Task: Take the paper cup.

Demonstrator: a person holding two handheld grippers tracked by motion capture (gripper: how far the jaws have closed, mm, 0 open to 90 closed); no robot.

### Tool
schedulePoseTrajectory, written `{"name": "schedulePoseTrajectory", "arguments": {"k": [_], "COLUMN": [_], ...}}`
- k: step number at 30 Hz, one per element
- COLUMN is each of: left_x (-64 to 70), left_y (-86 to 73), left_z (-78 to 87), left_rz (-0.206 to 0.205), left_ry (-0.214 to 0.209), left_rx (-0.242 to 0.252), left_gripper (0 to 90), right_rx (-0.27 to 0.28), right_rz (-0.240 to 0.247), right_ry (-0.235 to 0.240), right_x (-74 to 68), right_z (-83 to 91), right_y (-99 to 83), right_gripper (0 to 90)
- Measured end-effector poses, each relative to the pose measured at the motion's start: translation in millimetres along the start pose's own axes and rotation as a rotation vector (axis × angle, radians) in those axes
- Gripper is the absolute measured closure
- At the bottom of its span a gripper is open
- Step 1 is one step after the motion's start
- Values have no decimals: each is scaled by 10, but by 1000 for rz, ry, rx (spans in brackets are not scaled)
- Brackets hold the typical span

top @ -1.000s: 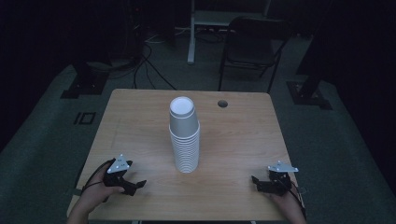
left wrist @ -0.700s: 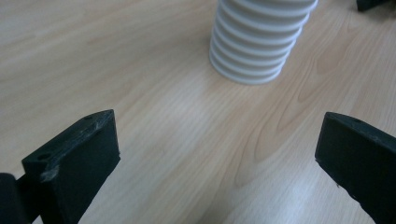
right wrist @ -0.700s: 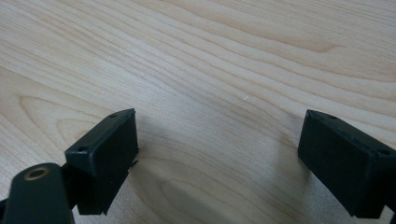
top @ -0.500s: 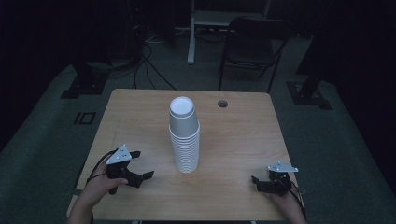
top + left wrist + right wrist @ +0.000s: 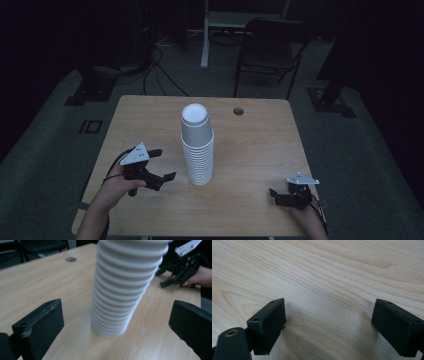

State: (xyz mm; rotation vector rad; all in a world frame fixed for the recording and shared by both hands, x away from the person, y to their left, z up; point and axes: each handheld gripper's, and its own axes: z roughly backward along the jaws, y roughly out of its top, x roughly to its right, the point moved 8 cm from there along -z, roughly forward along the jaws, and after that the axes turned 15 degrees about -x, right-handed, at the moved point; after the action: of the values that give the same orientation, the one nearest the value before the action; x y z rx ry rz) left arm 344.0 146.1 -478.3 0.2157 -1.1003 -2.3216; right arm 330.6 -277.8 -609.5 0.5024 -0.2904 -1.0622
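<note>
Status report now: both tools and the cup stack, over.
Left tool open, facing tall stack of white paper cups, not touching. Right tool open, low over wooden table. Path clear.

Desk (image 5: pixel 250 150): light wood top, rectangular, rounded corners, standing on grey carpet.
Cable hole (image 5: pixel 238 110): small round opening near the far edge, right of centre.
Cup stack (image 5: pixel 197 150): tall upright stack of white paper cups, standing directly on the wood near the middle, slightly left.
</note>
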Motion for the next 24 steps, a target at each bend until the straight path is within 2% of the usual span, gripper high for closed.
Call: {"name": "schedulePoseTrajectory", "arguments": {"k": [1, 2, 3, 5, 6, 10, 13, 15, 17, 18, 19, 21, 24], "left_x": [23, 23, 43, 48, 68, 91, 132, 151, 152, 169, 169, 201, 235], "left_y": [97, 97, 172, 213, 284, 377, 466, 557, 591, 662, 662, 731, 779], "left_z": [19, 19, 38, 48, 71, 92, 102, 105, 108, 110, 110, 82, 65], "left_rz": [-2, -2, -9, -9, -25, -44, -60, -75, -76, -74, -74, -105, -124], "left_ry": [-11, -11, -19, -17, -20, -13, -24, -16, -11, -19, -19, -4, 0], "left_rx": [27, 27, 42, 53, 62, 66, 77, 96, 106, 125, 125, 114, 107], "left_gripper": [1, 1, 2, 1, 1, 1, 1, 2, 1, 1, 1, 1, 1], "right_rx": [0, 0, 0, 0, 0, 0, 0, 0, 0, 0, 0, 0, 0], "right_rz": [0, 0, 0, 0, 0, 0, -1, 0, 0, 0, -1, 0, 0], "right_ry": [0, 0, 0, 0, 0, 0, 0, 0, 0, 0, 0, 0, 0], "right_x": [0, 0, 0, 0, 0, 0, -1, 0, 0, 0, 0, 0, 0], "right_z": [0, 0, 0, 0, 0, 0, 0, 0, 0, 0, 0, 0, 0], "right_y": [0, 0, 0, 0, 0, 0, 0, 1, 1, 1, 1, 0, 0], "right_gripper": [114, 114, 114, 114, 114, 114, 114, 114, 114, 114, 114, 114, 114]}}
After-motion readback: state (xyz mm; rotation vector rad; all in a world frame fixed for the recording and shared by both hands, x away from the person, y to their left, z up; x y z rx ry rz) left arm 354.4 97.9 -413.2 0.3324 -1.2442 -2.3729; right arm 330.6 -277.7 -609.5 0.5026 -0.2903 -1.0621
